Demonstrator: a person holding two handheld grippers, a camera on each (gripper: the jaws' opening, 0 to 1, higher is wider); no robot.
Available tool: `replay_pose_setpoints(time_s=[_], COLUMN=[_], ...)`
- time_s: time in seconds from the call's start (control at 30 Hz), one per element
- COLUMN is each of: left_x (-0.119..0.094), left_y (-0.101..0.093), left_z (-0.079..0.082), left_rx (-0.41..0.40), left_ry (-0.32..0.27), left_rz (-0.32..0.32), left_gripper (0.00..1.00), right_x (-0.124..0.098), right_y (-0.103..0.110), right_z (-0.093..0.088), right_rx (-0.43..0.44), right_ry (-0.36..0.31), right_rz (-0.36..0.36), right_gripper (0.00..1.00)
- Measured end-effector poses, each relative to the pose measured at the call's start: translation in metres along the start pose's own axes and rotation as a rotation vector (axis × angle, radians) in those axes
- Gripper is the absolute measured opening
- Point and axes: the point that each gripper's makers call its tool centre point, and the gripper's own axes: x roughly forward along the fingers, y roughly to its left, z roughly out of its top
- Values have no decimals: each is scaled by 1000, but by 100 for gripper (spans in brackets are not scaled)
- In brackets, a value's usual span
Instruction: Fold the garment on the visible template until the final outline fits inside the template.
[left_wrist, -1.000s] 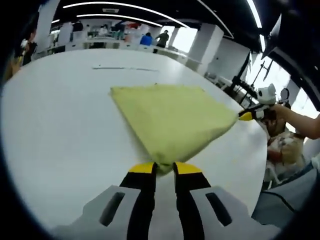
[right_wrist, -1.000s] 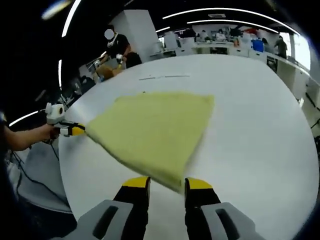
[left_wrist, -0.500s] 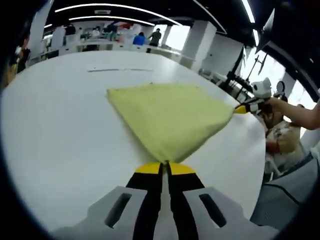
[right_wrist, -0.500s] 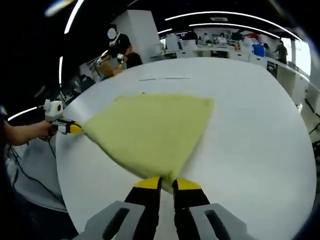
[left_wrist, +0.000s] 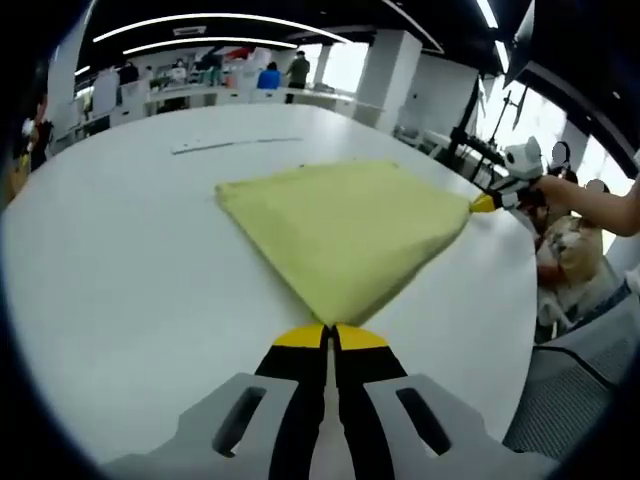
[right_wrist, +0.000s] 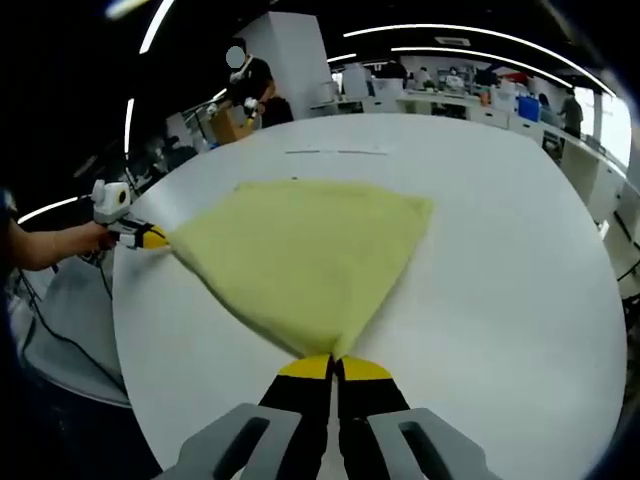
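Both jaws are now closed where a second ago they stood open: the left hand-held gripper (left_wrist: 327, 335) and right hand-held gripper (right_wrist: 335, 365) each pinch a near corner of the yellow garment (left_wrist: 345, 225), which lies on the white worktop (left_wrist: 120, 260), ready for folding.

The yellow garment's (left_wrist: 345, 225) near corner vanishes between the closed jaws; distant people (left_wrist: 283, 73) are too small.
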Motion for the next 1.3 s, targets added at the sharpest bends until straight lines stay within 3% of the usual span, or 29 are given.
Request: replay_pose_setpoints(time_s=[1.0, 1.3], left_x=[-22, -21], left_y=[-26, -28], left_z=[-23, -26], left_rx=[35, -32], left_ry=[33, 13], left_rz=[-18, 2], left_gripper=[0, 0], right_x=[-22, -22], right_y=[14, 15], right_z=[-30, -29], right_rx=[12, 32], right_ry=[10, -6], right_rz=[5, -23], right_gripper=[0, 0])
